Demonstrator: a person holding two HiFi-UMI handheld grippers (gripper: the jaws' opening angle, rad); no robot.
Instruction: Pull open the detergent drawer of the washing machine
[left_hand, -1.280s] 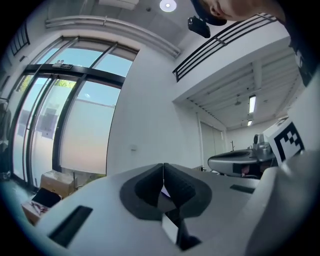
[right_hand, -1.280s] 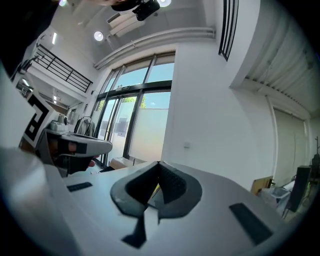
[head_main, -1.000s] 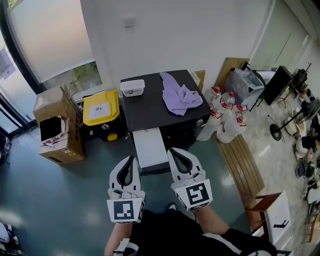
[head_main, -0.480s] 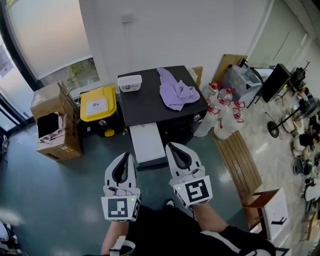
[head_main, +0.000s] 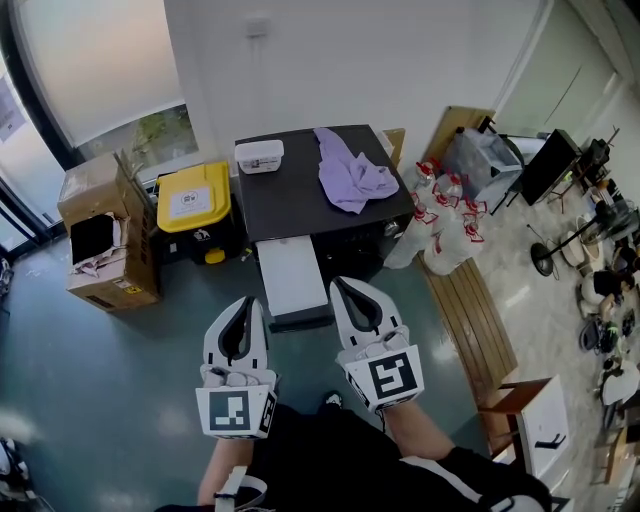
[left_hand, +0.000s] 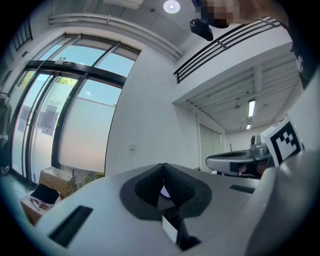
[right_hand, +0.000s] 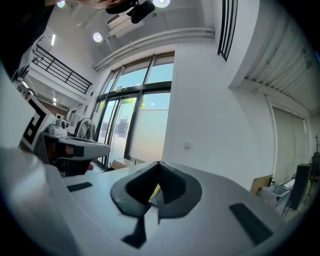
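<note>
left claw (head_main: 256, 304): jaws pressed together, nothing between them.
right claw (head_main: 338, 286): jaws pressed together, nothing between them.
drawer (head_main: 292, 277): white, juts from washer (head_main: 300, 200) front; near end lies between the claw tips, apart from both.
drawer axis: long way, washer toward person.

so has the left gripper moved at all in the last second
No. The left gripper still sits shut just left of the white panel's near end, as before. Only the camera's view has shifted a little.
</note>
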